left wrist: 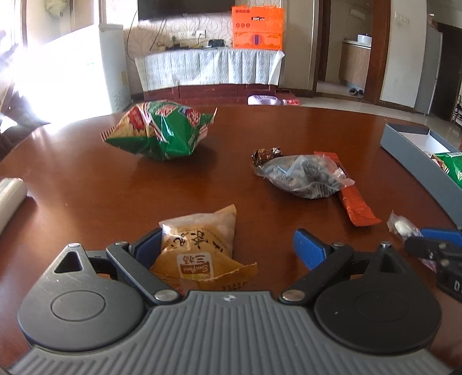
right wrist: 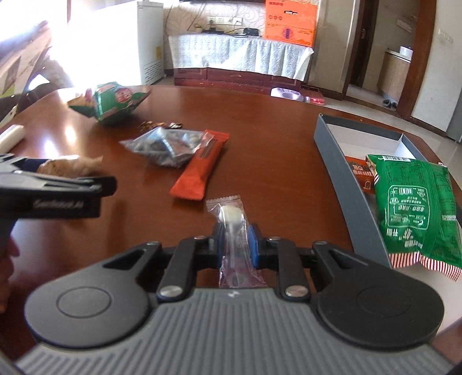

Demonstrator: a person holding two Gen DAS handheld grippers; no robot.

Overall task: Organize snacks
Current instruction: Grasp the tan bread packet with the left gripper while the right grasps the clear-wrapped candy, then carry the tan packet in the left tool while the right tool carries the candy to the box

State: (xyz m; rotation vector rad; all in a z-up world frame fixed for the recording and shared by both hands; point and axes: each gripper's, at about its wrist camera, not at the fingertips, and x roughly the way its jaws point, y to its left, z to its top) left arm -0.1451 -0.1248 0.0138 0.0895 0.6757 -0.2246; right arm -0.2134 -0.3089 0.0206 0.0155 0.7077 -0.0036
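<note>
My left gripper (left wrist: 229,245) is open around a tan snack packet (left wrist: 199,248) lying on the brown table (left wrist: 115,187); its left pad touches the packet, the right pad stands apart. My right gripper (right wrist: 236,245) is shut on a clear-wrapped lollipop (right wrist: 231,219) just above the table. A green chip bag (left wrist: 161,129), a clear bag of dark snacks (left wrist: 303,173), an orange bar (left wrist: 355,202) and a small dark candy (left wrist: 265,154) lie further out. The grey box (right wrist: 340,173) on the right holds a green bag (right wrist: 415,207) and an orange packet (right wrist: 361,173).
A clear plastic roll (left wrist: 10,199) lies at the table's left edge. The left gripper shows at the left of the right wrist view (right wrist: 57,187). Beyond the table are a cloth-covered cabinet (left wrist: 208,66) and an orange carton (left wrist: 257,27).
</note>
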